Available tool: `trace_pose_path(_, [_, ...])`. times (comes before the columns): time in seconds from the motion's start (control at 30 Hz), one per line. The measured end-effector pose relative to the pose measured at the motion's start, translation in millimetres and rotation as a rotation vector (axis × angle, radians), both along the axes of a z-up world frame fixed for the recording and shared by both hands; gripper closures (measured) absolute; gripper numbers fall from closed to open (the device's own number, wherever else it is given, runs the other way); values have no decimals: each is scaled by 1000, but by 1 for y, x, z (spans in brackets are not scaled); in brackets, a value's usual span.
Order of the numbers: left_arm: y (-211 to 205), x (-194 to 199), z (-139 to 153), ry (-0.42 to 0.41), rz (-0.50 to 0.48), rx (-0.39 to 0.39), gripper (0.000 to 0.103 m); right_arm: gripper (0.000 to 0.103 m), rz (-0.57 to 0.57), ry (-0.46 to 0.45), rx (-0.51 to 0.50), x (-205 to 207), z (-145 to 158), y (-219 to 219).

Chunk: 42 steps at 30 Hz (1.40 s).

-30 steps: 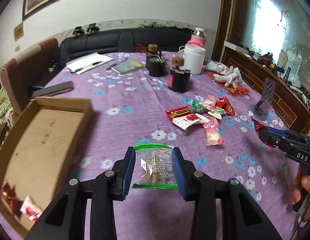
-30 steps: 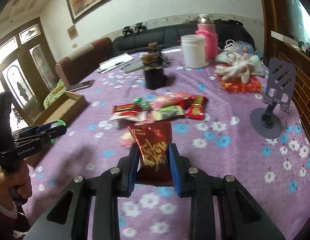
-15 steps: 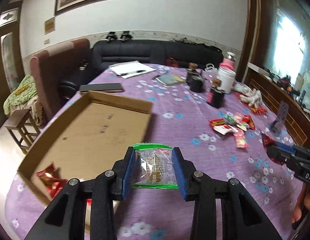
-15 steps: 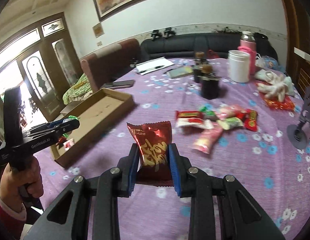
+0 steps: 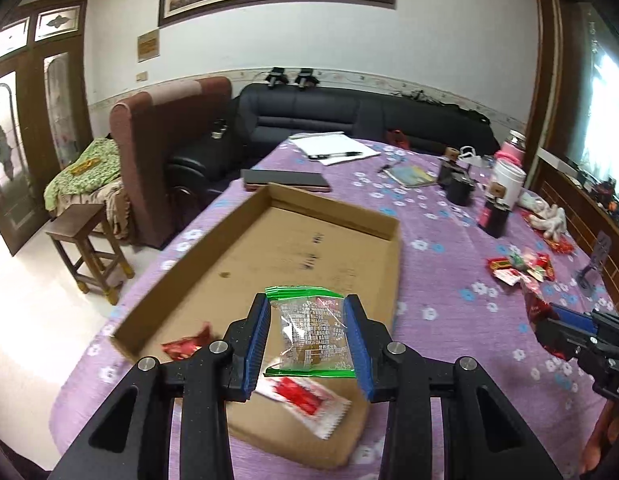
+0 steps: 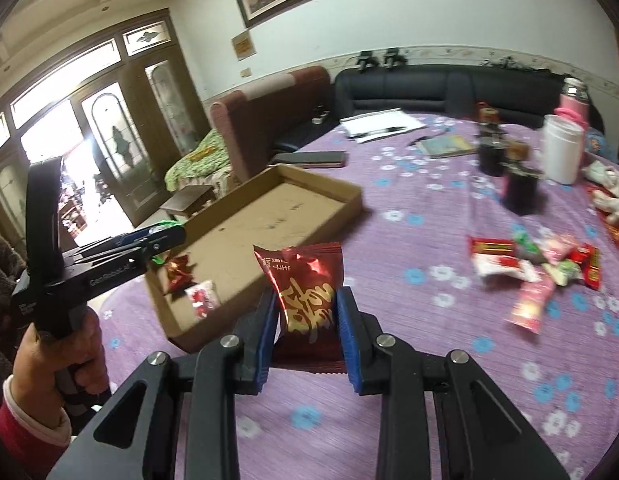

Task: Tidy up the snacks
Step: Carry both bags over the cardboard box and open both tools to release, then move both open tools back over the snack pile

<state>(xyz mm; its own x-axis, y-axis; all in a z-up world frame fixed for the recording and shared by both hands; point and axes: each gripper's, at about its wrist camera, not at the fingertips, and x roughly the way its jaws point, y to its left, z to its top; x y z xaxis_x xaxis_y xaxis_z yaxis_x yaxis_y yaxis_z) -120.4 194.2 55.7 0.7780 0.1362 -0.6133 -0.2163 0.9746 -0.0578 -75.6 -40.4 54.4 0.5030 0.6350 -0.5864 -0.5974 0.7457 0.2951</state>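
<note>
We are holding two packets at once. Our left gripper (image 5: 309, 338) is clamping its jaws on a clear packet with green seams (image 5: 311, 332), hanging over the near end of the cardboard tray (image 5: 393, 240). Our right gripper (image 6: 307, 330) is pinching a dark red snack packet (image 6: 305, 292) over the purple tablecloth (image 6: 429, 420), just beside the tray's long wall and not yet above its floor.

Two risks are standing out. If we are letting go from this height, the clear packet may be landing on the red-and-white wrapper (image 5: 303, 398) lying directly under it, or on the crumpled red wrapper (image 5: 185, 346) near the tray's corner, and sliding into a heap instead of lying flat. The red packet is gripped low, with most of it standing free above the pads, so a quick swing toward the tray could be tipping it or catching it on the tray wall. The two grippers are also working close together at this corner and could be bumping each other.

Farther off, the loose pile of snacks (image 6: 533, 264) is waiting beside dark jars (image 6: 521, 192), a white canister (image 6: 561, 152) and what is probably a phone stand (image 5: 595, 264), blurred at the frame's edge
</note>
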Motion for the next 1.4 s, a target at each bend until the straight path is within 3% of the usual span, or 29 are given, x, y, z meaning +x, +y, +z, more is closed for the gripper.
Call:
trace_pose_path(0.47, [62, 27, -15, 62, 91, -1, 63, 74, 119, 27, -15, 27, -2, 101])
trace_pose_path(0.73, [80, 54, -35, 157, 97, 3, 63, 74, 153, 72, -69, 52, -24, 148])
trace_pose_path(1.17, [86, 70, -56, 247, 106, 4, 61, 70, 183, 135, -131, 58, -59, 171])
trace_pose_path(1.3, [90, 68, -55, 248, 131, -2, 34, 52, 171, 124, -119, 59, -56, 169])
trace_pose_path(1.4, [93, 65, -51, 232, 142, -9, 24, 51, 156, 106, -108, 57, -49, 162])
